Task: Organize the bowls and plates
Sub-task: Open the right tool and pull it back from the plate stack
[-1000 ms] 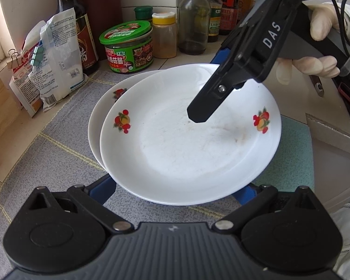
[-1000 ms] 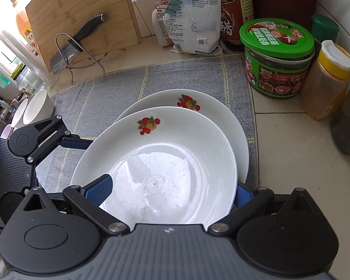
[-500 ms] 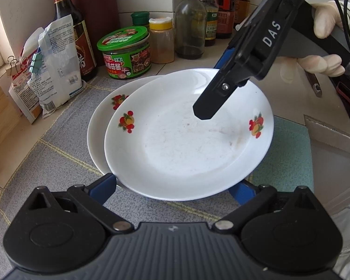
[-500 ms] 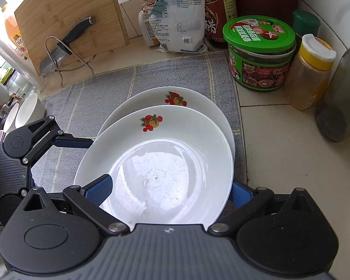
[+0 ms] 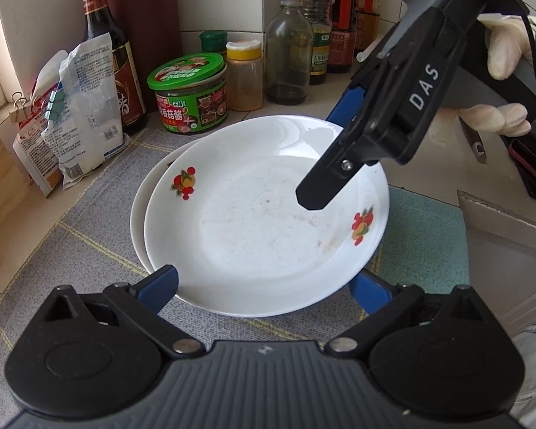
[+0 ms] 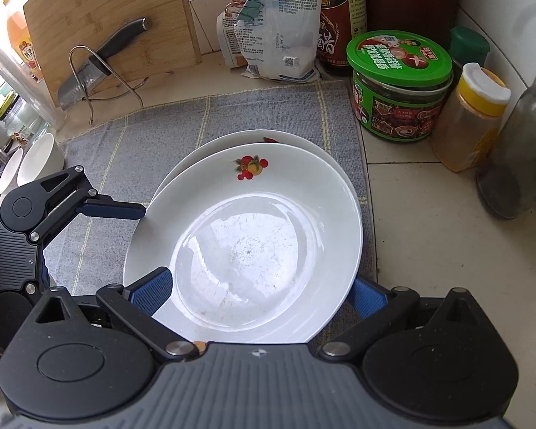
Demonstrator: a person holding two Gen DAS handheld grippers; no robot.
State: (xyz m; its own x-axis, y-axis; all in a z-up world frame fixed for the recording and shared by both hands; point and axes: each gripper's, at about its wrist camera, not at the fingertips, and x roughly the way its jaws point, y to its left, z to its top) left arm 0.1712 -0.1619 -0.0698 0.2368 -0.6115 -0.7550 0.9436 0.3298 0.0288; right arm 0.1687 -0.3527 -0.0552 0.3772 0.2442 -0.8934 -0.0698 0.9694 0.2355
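Two white plates with fruit prints are stacked on a grey mat. The upper plate covers most of the lower plate, which shows only as a crescent. My left gripper is open, with its blue fingertips on either side of the upper plate's near rim and partly under it. My right gripper is open in the same way on the opposite side. One of its black fingers hangs over the plate. A left finger touches the plate's edge.
A green-lidded jar, a yellow-capped spice jar, bottles and clipped bags line the wall. A cutting board with a knife and white bowls are at the left. A teal cloth lies to the right.
The upper plate has slid further over the lower one and now hides most of it. Both cameras have drawn back a little from the plates.
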